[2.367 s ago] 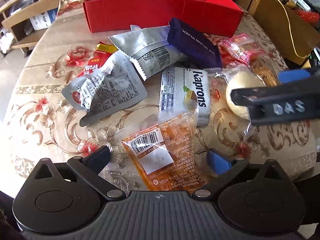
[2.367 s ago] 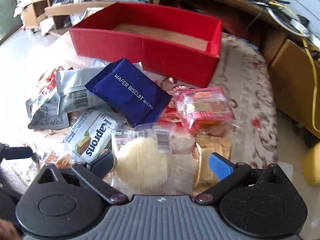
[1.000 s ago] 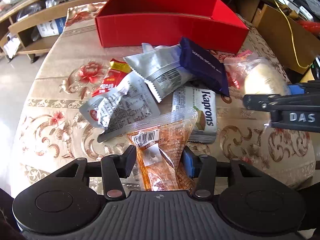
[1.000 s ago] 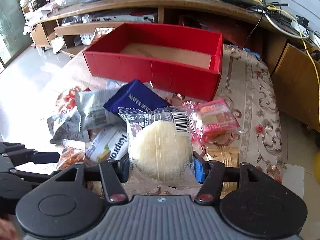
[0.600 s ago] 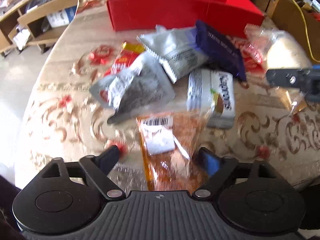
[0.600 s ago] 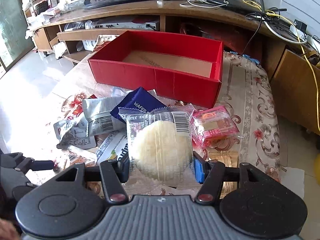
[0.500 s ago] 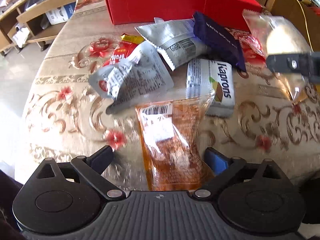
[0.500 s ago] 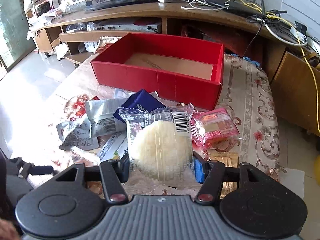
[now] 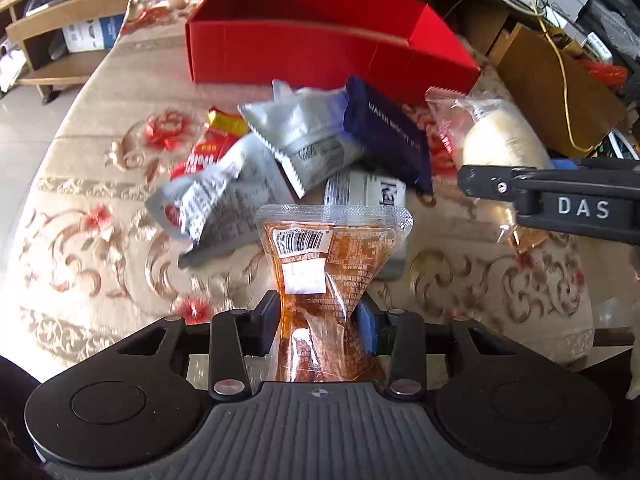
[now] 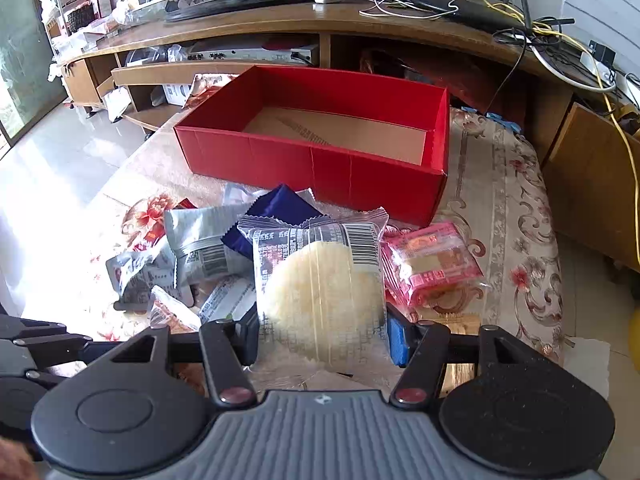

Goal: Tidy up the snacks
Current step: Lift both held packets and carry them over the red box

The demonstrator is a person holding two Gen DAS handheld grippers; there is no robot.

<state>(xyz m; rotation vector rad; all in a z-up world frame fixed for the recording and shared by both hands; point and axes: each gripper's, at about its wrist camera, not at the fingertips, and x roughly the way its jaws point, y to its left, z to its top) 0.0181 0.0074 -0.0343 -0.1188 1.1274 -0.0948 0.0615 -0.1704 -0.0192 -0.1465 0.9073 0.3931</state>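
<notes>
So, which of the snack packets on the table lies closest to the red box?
The dark blue wafer biscuit packet: its far end almost reaches the red box wall. The silver packet beside it comes second; the others lie nearer the grippers.

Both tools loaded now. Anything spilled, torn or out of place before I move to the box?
Nothing spilled or torn. The orange packet in the left tool is pinched narrow at its middle.

Left tongs (image 9: 318,322) clamped on orange packet (image 9: 326,276), held upright above bench (image 9: 92,200). Behind it: silver packets (image 9: 304,136), dark blue wafer pack (image 9: 386,136), red box (image 9: 320,52). Right tongs (image 9: 500,188) at right edge, gripping pale round cake packet (image 9: 502,142).
</notes>
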